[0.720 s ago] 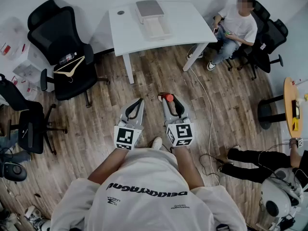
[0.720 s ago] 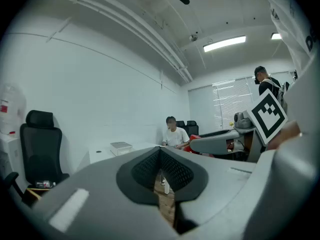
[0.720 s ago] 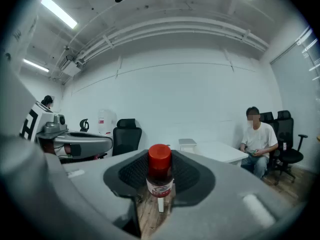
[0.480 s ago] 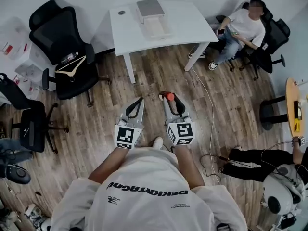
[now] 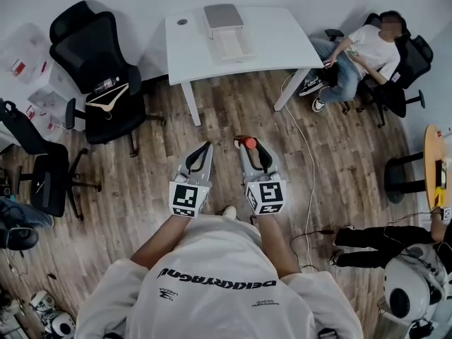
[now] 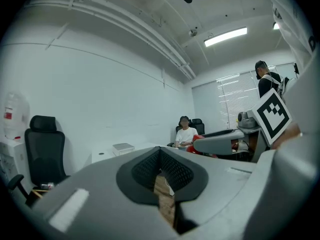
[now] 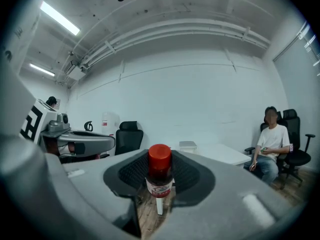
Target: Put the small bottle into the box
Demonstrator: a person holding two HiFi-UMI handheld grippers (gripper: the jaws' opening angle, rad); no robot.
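Observation:
My right gripper [image 5: 246, 145] is shut on a small bottle [image 5: 248, 144] with a red cap, and holds it upright above the wooden floor. In the right gripper view the bottle [image 7: 160, 178] stands between the black pads [image 7: 132, 173]. My left gripper [image 5: 205, 147] hangs beside it, shut with nothing in it; its pads [image 6: 146, 168] meet at the tips. The box [image 5: 224, 25], grey-lidded with a white open part, sits on the white table [image 5: 282, 41] ahead of both grippers. It also shows small and far as the box [image 7: 188, 145] and the box [image 6: 123, 147].
Black office chairs [image 5: 99, 69] stand at the left, one with a hanger and a bottle on its seat. A person [image 5: 364, 51] sits at the back right. A white cable [image 5: 308, 168] runs over the floor right of the grippers. Another person's legs [image 5: 374, 239] lie at the right.
Both grippers keep their stance, the right one still on the bottle. The head view has drifted a little, and the seated person has shifted and stretched the legs out.

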